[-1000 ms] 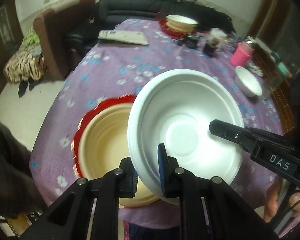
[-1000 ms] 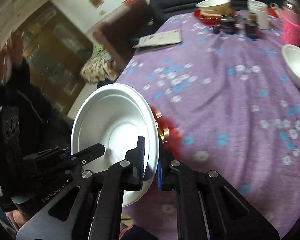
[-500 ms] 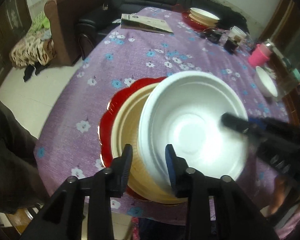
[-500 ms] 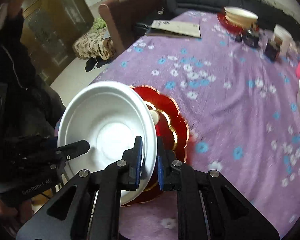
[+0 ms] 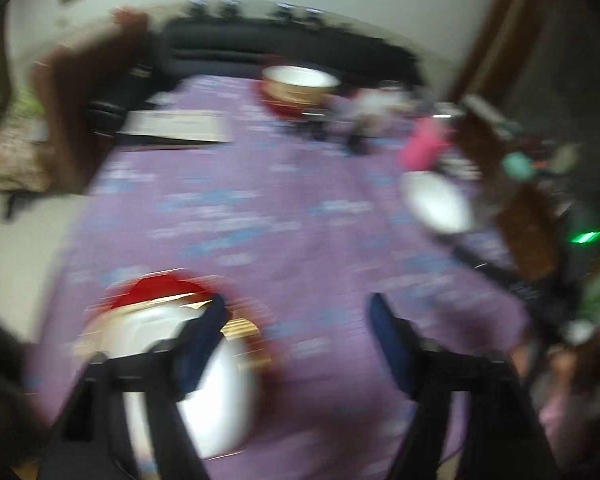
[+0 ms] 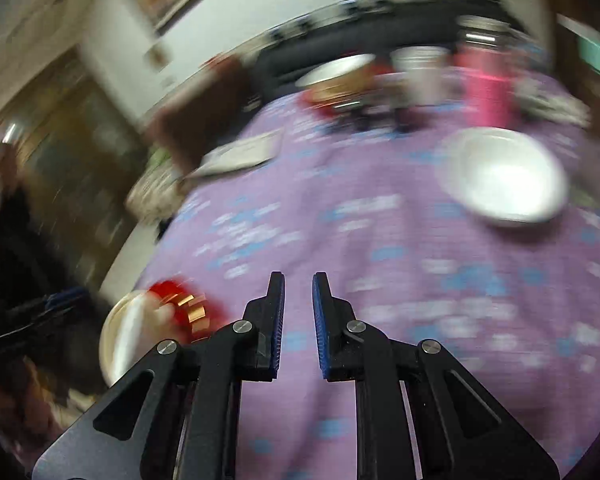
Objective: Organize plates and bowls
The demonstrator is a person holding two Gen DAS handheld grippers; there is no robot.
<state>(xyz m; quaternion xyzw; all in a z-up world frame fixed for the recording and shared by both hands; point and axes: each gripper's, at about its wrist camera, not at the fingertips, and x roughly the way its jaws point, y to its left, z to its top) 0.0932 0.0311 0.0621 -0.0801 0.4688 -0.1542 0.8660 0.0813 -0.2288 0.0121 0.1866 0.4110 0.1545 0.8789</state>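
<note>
At the tabletop's near left edge, the white foam bowl (image 5: 220, 392) sits nested on the red plate stack; your left gripper (image 5: 296, 320), jaws just opened, and nearly closed right gripper (image 6: 298, 316) are empty. A second white bowl (image 6: 504, 176) waits near the right edge.

A home living-dining room, probably: floral purple tablecloth (image 5: 292, 216), black sofa (image 5: 284, 52) (blurred), stacked bowls (image 5: 296, 84).

left gripper (image 5: 296, 320): jaws wide apart, just been opening, nothing between them | white bowl (image 5: 216, 392): lower left, stacked on tan bowl and red plate (image 5: 156, 286) | second white bowl (image 5: 438, 204): right, on purple surface (image 5: 300, 220) | view blurred
</note>
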